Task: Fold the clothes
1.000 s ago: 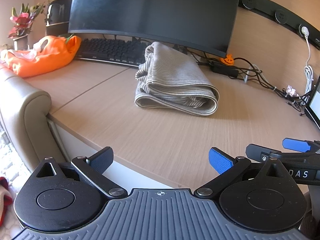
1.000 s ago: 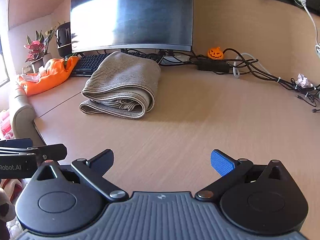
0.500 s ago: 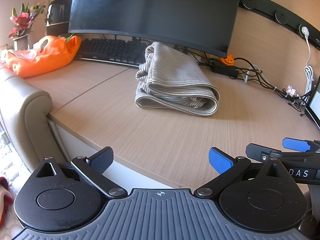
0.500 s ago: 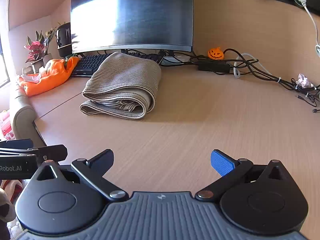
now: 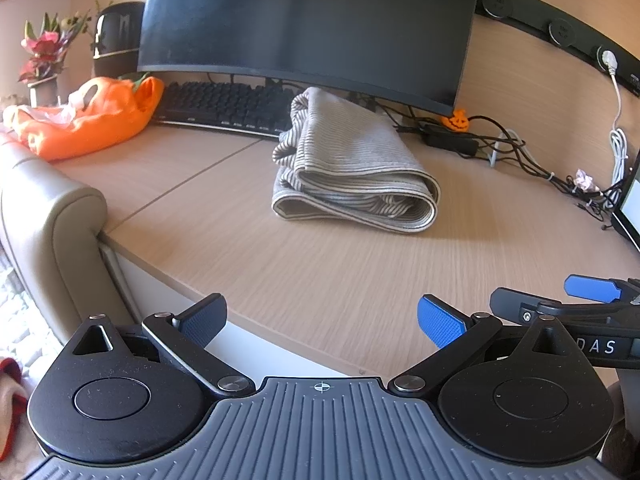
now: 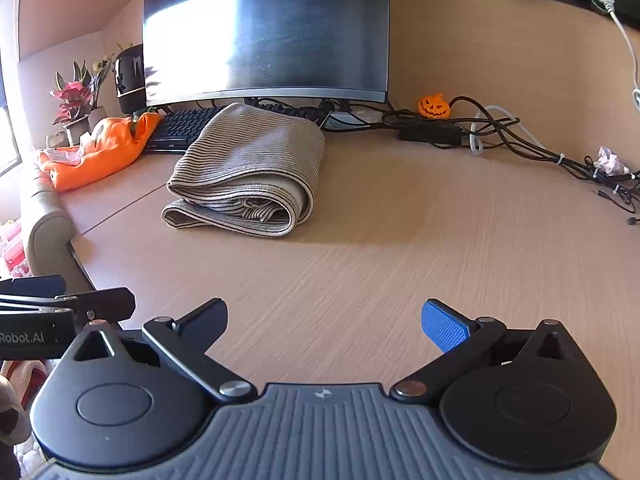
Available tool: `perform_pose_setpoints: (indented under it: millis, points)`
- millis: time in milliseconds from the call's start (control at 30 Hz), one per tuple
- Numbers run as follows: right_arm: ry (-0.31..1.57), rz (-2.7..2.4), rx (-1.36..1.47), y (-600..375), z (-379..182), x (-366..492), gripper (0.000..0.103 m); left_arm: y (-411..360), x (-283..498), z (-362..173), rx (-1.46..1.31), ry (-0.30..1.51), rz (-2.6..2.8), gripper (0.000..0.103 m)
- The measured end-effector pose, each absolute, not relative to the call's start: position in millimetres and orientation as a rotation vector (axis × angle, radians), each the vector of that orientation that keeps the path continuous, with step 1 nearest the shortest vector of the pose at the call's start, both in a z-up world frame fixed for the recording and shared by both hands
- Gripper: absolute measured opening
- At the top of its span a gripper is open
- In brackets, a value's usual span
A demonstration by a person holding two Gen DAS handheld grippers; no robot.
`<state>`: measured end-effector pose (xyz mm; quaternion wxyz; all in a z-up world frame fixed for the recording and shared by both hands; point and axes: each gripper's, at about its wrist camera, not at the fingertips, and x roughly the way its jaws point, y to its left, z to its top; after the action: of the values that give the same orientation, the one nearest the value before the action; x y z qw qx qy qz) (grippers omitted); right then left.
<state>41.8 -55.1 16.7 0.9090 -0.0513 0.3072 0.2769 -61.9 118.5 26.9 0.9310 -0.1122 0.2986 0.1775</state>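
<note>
Left wrist: folded garment (image 5: 352, 168) beyond fingers (image 5: 440, 320)

You're looking at a surface (image 5: 340, 276) of pale wood-grain laminate with a smooth, faintly matt finish, and on it a folded garment (image 5: 352, 164) of fine-ribbed striped knit cloth, soft and dull, with an orange cloth (image 5: 92, 120) in smoother fabric further off. Your left gripper (image 5: 322, 318) and right gripper (image 6: 324, 320) are matt black plastic with shiny metal pivot pins, ribbed grey housings and finely textured pads (image 6: 444, 326), 1 blue on each. The monitor (image 6: 264, 28) behind has a glossy screen that reflects light, and the chair arm (image 5: 52, 220) looks like smooth beige leather.
</note>
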Motion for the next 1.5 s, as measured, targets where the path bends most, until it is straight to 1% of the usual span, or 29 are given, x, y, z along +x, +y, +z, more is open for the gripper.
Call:
perform_pose_setpoints:
  millis: [1500]
  points:
    - [0.642, 0.556, -0.091, -65.4, 15.1, 52.2, 0.103, 117.9, -47.2, 25.1, -0.225, 0.631, 0.338, 0.103]
